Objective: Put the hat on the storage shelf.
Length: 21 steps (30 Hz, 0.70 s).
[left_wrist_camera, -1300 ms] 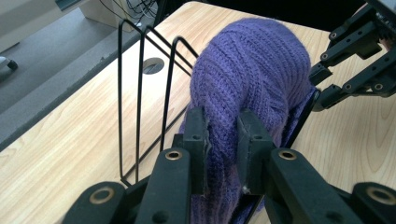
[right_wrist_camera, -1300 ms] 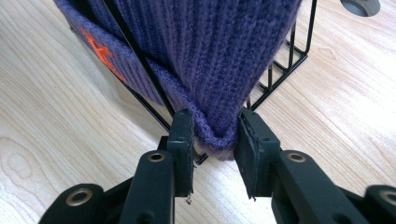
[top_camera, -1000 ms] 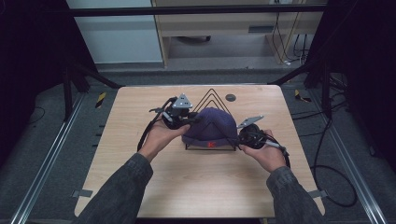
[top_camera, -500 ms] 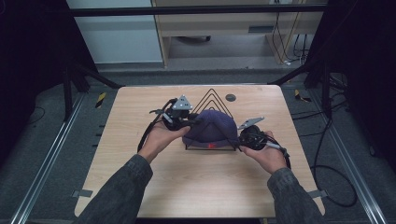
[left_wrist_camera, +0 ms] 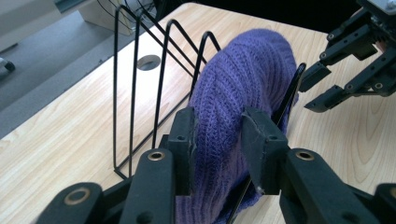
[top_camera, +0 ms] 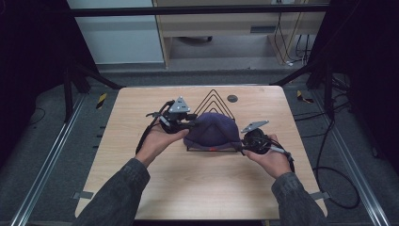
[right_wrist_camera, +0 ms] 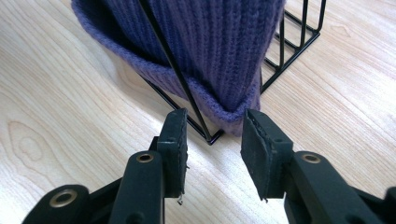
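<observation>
Purple knit hat (top_camera: 212,129) draped over the front loops of a black wire rack (top_camera: 214,99) at mid-bench (top_camera: 141,188), brim hanging down to the rack base. Held at neither end now.

Left gripper (left_wrist_camera: 218,135): jaws just opened from a near-closed pinch. Knit fabric between the pads (left_wrist_camera: 184,135) in the left gripper view, brushing them at most, not squeezed. Parted, holding nothing.

Right gripper (right_wrist_camera: 214,135): jaws likewise just opened. Hat brim and rack corner just ahead of the tips in the right gripper view, nothing between them. Parted and empty.

Compared with a second ago: same hat position on the rack, both hands (top_camera: 162,141) in nearly the same place, grip released on both sides.

Judged meaning: placement over the rack complete, release in progress. Next: straight withdrawal of both grippers, avoiding any snag on the knit.
</observation>
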Motion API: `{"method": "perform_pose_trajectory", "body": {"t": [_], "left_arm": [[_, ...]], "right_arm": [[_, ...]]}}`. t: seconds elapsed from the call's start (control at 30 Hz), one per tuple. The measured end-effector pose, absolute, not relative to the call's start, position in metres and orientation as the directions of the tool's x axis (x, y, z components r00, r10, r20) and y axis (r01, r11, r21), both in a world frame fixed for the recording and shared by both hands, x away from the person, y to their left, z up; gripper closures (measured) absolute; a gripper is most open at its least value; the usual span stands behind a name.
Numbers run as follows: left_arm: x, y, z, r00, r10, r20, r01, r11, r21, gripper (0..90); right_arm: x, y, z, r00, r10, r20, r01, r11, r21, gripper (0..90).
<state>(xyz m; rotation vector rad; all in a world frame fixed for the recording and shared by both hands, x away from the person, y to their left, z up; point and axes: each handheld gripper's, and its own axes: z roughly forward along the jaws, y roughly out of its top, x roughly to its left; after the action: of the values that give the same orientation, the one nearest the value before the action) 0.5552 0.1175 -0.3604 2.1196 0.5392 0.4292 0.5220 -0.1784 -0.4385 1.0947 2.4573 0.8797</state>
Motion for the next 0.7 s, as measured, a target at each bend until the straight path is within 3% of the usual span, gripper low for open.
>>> {"method": "perform_pose_trajectory", "body": {"t": [0.2,0.37,0.7], "left_arm": [[0.552,0.123,-0.353,0.829,0.545,0.125,0.213,-0.515,0.83,57.8],[0.549,0.129,-0.349,0.818,0.563,0.123,0.229,-0.514,0.827,46.2],[0.537,0.137,-0.35,0.792,0.599,0.116,0.269,-0.513,0.815,22.3]], "right_arm": [[0.516,-0.178,-0.432,-0.657,0.753,-0.038,0.549,0.511,0.662,59.2],[0.512,-0.179,-0.424,-0.654,0.755,-0.043,0.535,0.502,0.68,55.2],[0.503,-0.177,-0.416,-0.629,0.775,-0.053,0.523,0.473,0.709,37.7]]}}
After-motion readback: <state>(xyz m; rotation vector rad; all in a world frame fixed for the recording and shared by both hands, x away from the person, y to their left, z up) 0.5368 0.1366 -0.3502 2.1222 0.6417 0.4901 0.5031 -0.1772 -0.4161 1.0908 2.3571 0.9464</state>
